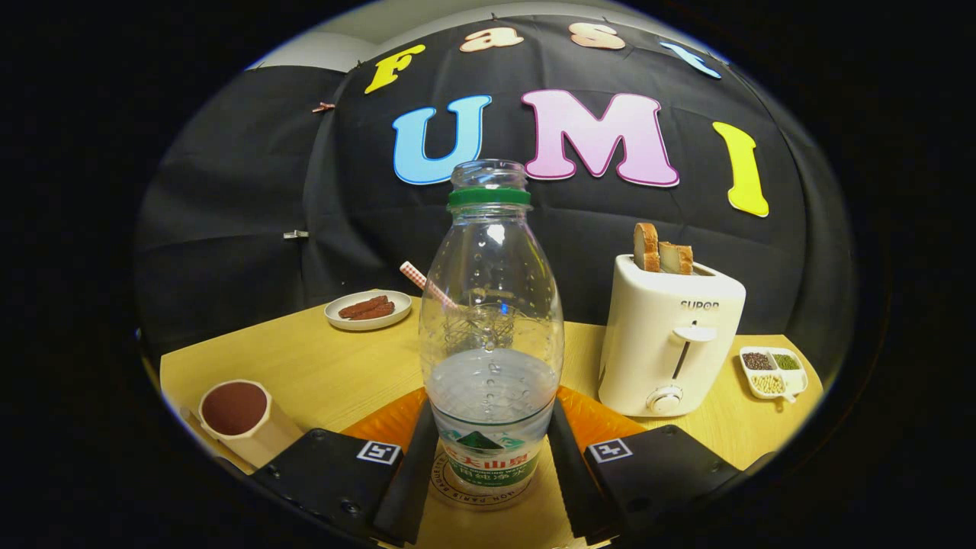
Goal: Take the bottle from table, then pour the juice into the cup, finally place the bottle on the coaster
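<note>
Gripper: fingers stood either side of the bottle's lower body, flanking the label; both appeared to lie against its wall, so it read as closed on the bottle.
Bottle: upright between the fingers, uncapped, clear, partly filled with liquid; green ring at the neck.
Coaster: orange, under and around the bottle's base; its edges showed past both fingers. A round printed disc lay under the base; whether the bottle rested or hung just above, I could not tell.
Cup: left of the fingers, near the table's near edge, tilted in view, dark contents inside.
Toaster: right and ahead, close to the coaster's edge, two slices of bread standing in it.
Plate: ahead left, by the far edge, dark pieces on it.
Tray: far right, near the table edge, divided, holding grains.
Table: bare wood lay open between cup, plate and bottle.
</note>
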Action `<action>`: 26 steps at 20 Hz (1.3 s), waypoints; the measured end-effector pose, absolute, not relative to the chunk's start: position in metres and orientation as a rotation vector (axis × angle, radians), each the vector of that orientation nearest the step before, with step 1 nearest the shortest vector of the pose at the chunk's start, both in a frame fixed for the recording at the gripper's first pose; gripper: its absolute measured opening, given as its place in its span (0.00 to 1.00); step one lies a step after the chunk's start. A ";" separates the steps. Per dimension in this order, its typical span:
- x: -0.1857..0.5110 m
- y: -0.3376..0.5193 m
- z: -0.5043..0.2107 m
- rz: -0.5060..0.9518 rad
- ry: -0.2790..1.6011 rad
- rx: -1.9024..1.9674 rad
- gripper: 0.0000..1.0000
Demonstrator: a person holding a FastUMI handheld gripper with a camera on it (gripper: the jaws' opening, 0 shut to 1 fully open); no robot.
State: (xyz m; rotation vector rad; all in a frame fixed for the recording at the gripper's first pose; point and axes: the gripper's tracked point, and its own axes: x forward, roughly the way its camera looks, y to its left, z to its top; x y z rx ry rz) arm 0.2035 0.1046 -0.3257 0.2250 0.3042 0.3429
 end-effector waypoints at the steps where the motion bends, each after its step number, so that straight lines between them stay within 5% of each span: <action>1: 0.205 0.105 -0.325 0.342 0.303 0.228 0.74; 12: 0.194 0.114 -0.340 0.374 0.367 0.235 0.80; 16: 0.189 0.110 -0.342 0.368 0.387 0.225 0.99; 26: 0.146 0.069 -0.264 0.328 0.326 0.230 0.99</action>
